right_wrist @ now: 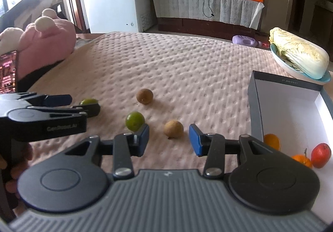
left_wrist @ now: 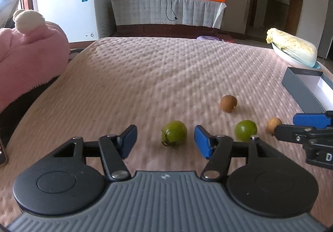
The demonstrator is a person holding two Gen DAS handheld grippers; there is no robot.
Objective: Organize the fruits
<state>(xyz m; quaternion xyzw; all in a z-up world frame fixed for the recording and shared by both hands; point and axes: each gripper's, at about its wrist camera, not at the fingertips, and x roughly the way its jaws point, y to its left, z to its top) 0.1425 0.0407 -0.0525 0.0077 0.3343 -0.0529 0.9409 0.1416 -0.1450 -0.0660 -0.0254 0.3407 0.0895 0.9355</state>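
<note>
The left gripper (left_wrist: 165, 141) has its jaws apart around a green fruit with a dried stem (left_wrist: 174, 133), pads clear of it; the stem end faces the camera, low on the fruit's left. To its right lies a second green fruit (left_wrist: 245, 130), round with no clear long axis.

The right gripper (right_wrist: 169, 139) is likewise spread, a brown fruit (right_wrist: 173, 129) between its pads, untouched. Farther ahead sits another brown fruit (right_wrist: 144, 96). To its right stands an open box (right_wrist: 255, 107) holding two orange fruits (right_wrist: 271, 141) and a red fruit (right_wrist: 320, 155).

No legible text on anything
</note>
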